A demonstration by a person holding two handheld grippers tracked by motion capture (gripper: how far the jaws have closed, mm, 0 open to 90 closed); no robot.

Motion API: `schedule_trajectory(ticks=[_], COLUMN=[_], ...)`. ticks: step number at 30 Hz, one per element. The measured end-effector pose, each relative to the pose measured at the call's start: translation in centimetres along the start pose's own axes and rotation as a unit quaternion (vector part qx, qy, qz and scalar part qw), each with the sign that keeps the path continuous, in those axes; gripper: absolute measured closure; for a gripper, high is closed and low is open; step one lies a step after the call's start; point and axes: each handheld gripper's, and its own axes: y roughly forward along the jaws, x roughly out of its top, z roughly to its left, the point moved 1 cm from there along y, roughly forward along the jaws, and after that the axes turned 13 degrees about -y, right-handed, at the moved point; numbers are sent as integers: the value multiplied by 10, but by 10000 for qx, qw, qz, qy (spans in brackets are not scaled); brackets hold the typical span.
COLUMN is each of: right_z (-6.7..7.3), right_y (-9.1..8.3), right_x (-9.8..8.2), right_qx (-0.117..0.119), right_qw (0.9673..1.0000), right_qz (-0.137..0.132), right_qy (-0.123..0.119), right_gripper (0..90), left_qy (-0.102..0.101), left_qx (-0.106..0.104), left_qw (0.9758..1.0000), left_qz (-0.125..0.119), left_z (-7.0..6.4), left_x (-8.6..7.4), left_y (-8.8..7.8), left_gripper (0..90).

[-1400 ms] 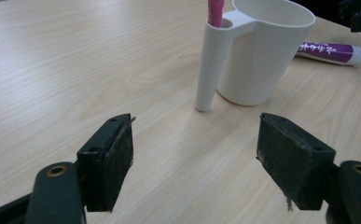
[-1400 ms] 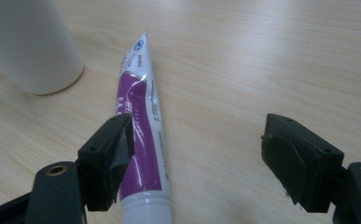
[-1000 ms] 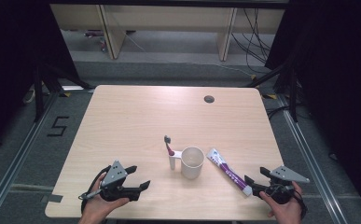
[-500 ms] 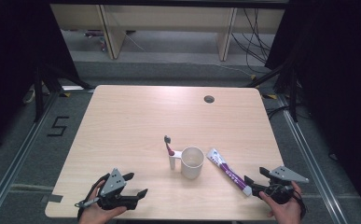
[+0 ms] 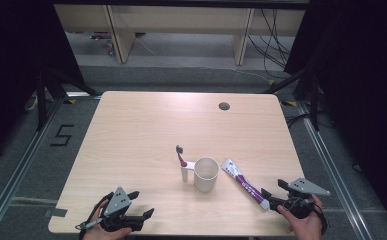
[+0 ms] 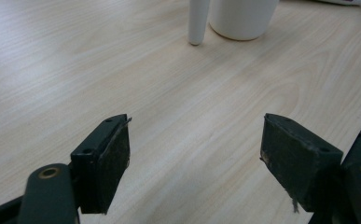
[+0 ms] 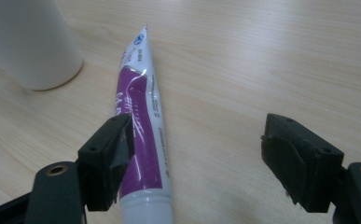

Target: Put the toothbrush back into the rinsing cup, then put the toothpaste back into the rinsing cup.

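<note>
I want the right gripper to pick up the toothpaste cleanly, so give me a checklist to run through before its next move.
1. Right gripper jaws open: ok.
2. Purple-and-white toothpaste tube lying flat on the light wooden table: ok.
3. Tube centred between the jaws: not ok, it lies against the left-hand jaw in the right gripper view.
4. White mug apart from the tube: ok.
5. Left gripper open and away from the tube: ok.
6. Tube cap on: cannot tell.

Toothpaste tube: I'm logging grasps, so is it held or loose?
Loose: the toothpaste tube lies flat on the table, between the right gripper's open jaws.
</note>
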Motion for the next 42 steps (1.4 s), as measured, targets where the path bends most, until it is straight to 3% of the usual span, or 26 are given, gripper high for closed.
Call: schedule_trajectory(ticks=[6, 9, 12, 20, 21, 29, 30, 36, 37, 39, 40, 42], right_z=[0, 0, 1, 1, 1, 2, 3, 7, 11, 13, 13, 14], right_y=[0, 0, 0, 0, 0, -2, -3, 0, -1, 0, 0, 0], right_x=[0, 0, 0, 1, 1, 6, 9, 19, 23, 25, 30, 32], right_qx=[11, 7, 3, -10, 26, 51, 75, 251, 375, 396, 440, 452], right_qw=[10000, 10000, 10000, 10000, 10000, 9999, 9999, 9990, 9987, 9987, 9979, 9976], right_qz=[3, -4, -3, -4, 27, -44, -54, 118, 220, 223, 295, 338], right_qy=[3, 7, 11, -6, -4, -77, -99, -341, -257, -221, -359, -395], right_gripper=[265, 265, 265, 265, 265, 264, 261, 263, 267, 269, 275, 283], left_qy=[-42, 48, -30, 138, 63, 57, 160, 175, 327, 294, 245, 314], left_qx=[15, 36, -33, 2, -36, -25, 4, -9, 69, 49, 68, 124], left_qw=[10000, 9999, 10000, 9997, 9999, 9997, 9993, 9993, 9986, 9988, 9990, 9987], left_qz=[53, 99, 78, 189, 135, 252, 338, 337, 400, 390, 364, 391], left_z=[-1, -1, -5, -14, -15, -17, -16, -18, -16, -16, -16, -14], left_x=[-4, -6, -8, -13, -14, -18, -18, -20, -19, -19, -19, -18], left_y=[-3, -4, -6, -12, -12, -9, -10, -7, -8, -8, -7, -6], left_gripper=[232, 232, 230, 229, 229, 227, 226, 226, 226, 226, 226, 226])
